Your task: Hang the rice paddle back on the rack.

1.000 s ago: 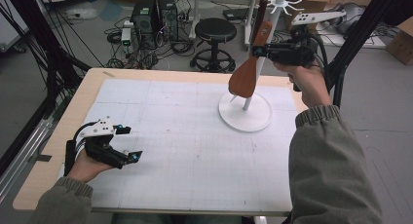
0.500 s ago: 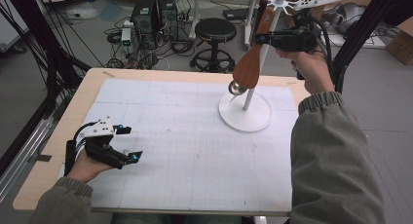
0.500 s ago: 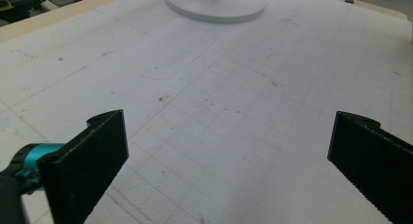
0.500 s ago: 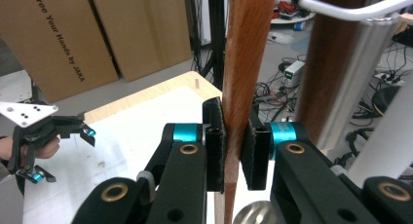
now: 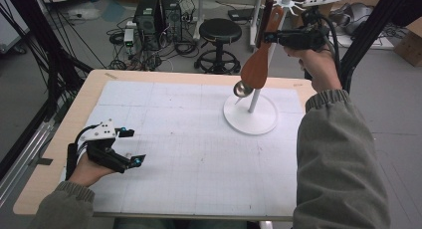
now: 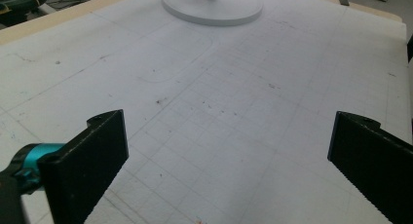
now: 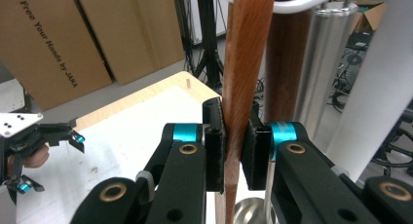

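High view, left to right: the left gripper [image 5: 130, 147] rests low over the gridded mat [image 5: 189, 154] at the table's [image 5: 94, 84] near left, jaws spread wide with nothing between them, which the left gripper view confirms. At the right, the right gripper [image 5: 268, 37] is raised beside the top of the white stand [image 5: 251, 114], whose round base sits on the mat's far right. Its jaws are nearly shut, clamped on the handle of a wooden spatula [image 5: 256, 67]; in the right gripper view the pads [image 7: 214, 146] press flat on the two faces of the handle [image 7: 243, 63]. The spatula hangs blade-down beside the stand's post, near a hook arm [image 7: 307, 2] at the top. A metal ladle [image 5: 243, 88] hangs just behind the blade.

Hazards, judged from this position:
- The handle may miss the hook if its hole, not discernible here, is misaligned; releasing then would drop the spatula onto the base.
- The swinging blade may strike the ladle and dislodge it.
- Sideways force on the hook may tip the stand, since the left gripper does not brace it.
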